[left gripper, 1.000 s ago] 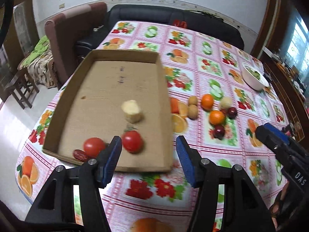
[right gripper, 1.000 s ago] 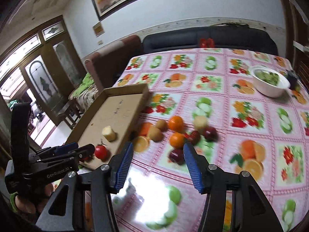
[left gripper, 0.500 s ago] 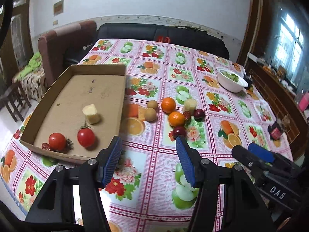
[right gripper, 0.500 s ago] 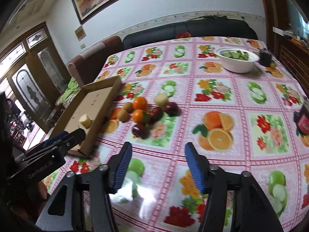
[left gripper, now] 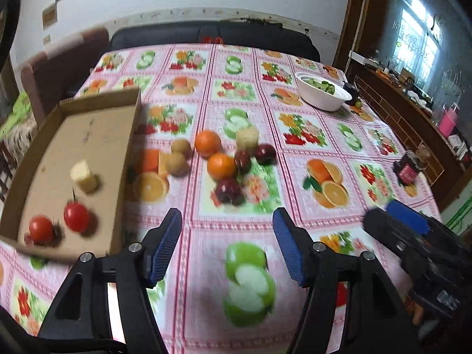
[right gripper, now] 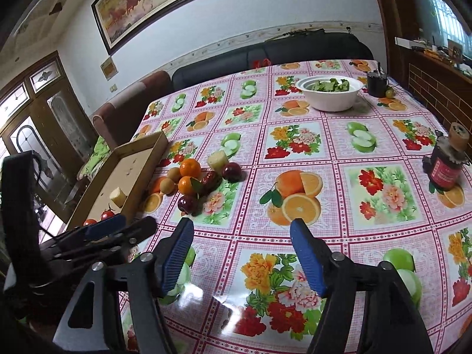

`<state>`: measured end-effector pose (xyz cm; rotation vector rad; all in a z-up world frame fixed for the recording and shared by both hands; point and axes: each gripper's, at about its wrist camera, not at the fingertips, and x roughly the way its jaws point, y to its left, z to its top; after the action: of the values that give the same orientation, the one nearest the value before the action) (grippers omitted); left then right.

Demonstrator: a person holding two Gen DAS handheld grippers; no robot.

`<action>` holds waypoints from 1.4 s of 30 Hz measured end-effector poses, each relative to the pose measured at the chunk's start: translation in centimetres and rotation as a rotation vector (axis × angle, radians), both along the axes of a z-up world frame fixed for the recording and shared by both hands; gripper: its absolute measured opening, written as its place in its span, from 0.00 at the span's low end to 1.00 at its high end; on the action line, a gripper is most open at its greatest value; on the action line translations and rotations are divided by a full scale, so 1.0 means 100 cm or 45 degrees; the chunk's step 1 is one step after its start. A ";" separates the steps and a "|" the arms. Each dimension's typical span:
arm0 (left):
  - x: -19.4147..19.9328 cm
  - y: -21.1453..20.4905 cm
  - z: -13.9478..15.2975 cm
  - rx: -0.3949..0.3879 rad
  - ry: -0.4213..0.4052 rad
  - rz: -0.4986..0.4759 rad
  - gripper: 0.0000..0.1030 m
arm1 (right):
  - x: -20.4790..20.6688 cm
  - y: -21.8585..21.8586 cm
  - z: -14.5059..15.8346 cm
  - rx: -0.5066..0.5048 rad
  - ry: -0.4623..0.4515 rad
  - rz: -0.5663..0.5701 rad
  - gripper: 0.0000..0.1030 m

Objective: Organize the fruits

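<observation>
We see a table (right gripper: 324, 135) covered in a pink cloth printed with fruit and flowers. At far left sits a shallow cardboard tray (left gripper: 97, 135), and inside it lie two red tomatoes (left gripper: 76, 216), side by side near its front edge, with a pale yellow chunk of fruit (left gripper: 83, 175) a little farther back.

Just right of the tray, loose on the cloth, is the cluster of fruit. Two small brown round fruits (left gripper: 177, 163) lie nearest the tray. Beside them are two oranges (left gripper: 221, 165), one behind the other. A pale yellow cylinder-shaped piece (left gripper: 247, 138) stands at the back of the group. Three dark red plum-like fruits (left gripper: 228, 190) sit around the front orange, one in front of it and two to its right.

In the foreground, our left hand-held gripper (left gripper: 227, 246) hangs above the cloth, its blue-padded fingers spread wide with nothing between them. Our right hand-held gripper (right gripper: 242, 253) is likewise spread apart and holding nothing, positioned to the right of the left one and near the table's front edge.

Farther right and toward the back, a white bowl (right gripper: 330, 94) holds green leaves. At the far right edge stands a dark jar (right gripper: 447, 168) with a red label.
</observation>
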<state>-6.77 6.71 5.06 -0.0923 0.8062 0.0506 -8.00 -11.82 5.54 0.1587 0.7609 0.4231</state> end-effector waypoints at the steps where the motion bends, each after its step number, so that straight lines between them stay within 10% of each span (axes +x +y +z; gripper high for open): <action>1: 0.005 0.000 0.001 0.053 -0.029 0.012 0.61 | -0.001 -0.001 0.001 -0.002 0.000 -0.004 0.68; 8: 0.023 0.021 0.005 0.201 -0.199 0.082 0.61 | -0.002 -0.008 0.006 -0.007 -0.011 -0.045 0.68; 20: 0.028 0.075 -0.010 0.261 -0.150 0.197 0.61 | -0.001 0.009 0.010 -0.017 -0.010 -0.002 0.68; 29: -0.008 0.085 0.009 0.109 -0.163 0.166 0.61 | -0.002 0.013 0.012 -0.016 -0.024 0.021 0.68; 42: -0.010 0.054 -0.010 -0.046 0.107 0.040 0.62 | 0.008 0.010 0.003 -0.037 0.007 0.016 0.68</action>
<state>-7.73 12.10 4.05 -0.1380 0.8902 0.0702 -7.24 -10.78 5.82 0.1282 0.7733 0.4234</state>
